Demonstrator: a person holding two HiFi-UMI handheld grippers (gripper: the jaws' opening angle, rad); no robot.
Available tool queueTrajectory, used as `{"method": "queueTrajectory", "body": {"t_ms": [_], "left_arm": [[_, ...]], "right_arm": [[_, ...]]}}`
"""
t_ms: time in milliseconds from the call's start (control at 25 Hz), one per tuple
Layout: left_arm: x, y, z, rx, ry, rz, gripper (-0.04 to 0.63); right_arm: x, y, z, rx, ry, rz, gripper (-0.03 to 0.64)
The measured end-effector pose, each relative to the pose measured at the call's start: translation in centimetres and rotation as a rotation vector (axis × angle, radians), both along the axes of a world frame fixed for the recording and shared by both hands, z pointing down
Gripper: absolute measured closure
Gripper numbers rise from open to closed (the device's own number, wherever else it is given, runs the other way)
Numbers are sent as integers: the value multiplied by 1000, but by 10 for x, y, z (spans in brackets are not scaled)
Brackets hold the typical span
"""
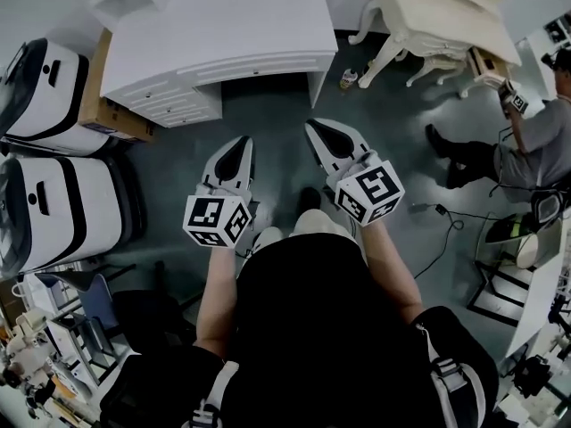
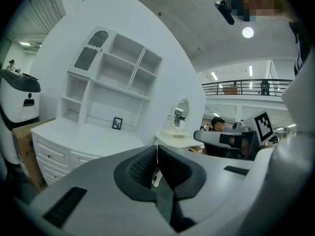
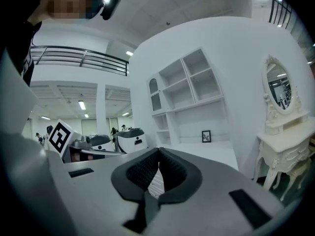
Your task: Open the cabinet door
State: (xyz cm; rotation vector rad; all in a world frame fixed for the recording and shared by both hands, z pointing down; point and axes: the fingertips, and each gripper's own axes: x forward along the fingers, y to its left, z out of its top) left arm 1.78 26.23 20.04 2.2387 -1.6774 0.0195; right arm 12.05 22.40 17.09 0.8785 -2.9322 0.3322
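A white desk cabinet with drawers stands ahead of me, across a stretch of dark floor. In the left gripper view its shelf hutch has a small arched door at the upper left, and a small picture frame stands on the desktop. The right gripper view shows the same hutch. My left gripper is shut and holds nothing. My right gripper is shut and empty too. Both are held side by side above the floor, pointing at the cabinet and well short of it.
Two white-and-black machines and a cardboard box stand left of the cabinet. A cream vanity table with an oval mirror stands to its right. A seated person and a floor cable are at right.
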Motion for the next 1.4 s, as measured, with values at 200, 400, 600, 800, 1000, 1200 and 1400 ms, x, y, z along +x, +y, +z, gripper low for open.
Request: {"method": "queueTrajectory", "body": {"t_ms": [200, 400, 600, 800, 1000, 1200, 1400], "left_arm": [[25, -28, 11, -13, 9, -66, 571], [43, -47, 21, -24, 19, -125, 571], [49, -61, 33, -56, 16, -144, 571], [47, -76, 43, -75, 8, -148, 571], [40, -88, 57, -99, 2, -126, 571], [19, -115, 65, -115, 4, -105, 571], [-5, -149, 71, -121, 7, -76, 571]], "right_arm": [[20, -30, 9, -7, 4, -73, 598], [35, -54, 23, -31, 11, -123, 598], [41, -74, 30, -54, 4, -132, 598], [38, -89, 45, -81, 7, -131, 598], [29, -99, 60, -113, 20, -117, 598], [6, -119, 63, -125, 40, -100, 598], [-17, -149, 61, -125, 58, -70, 598]]}}
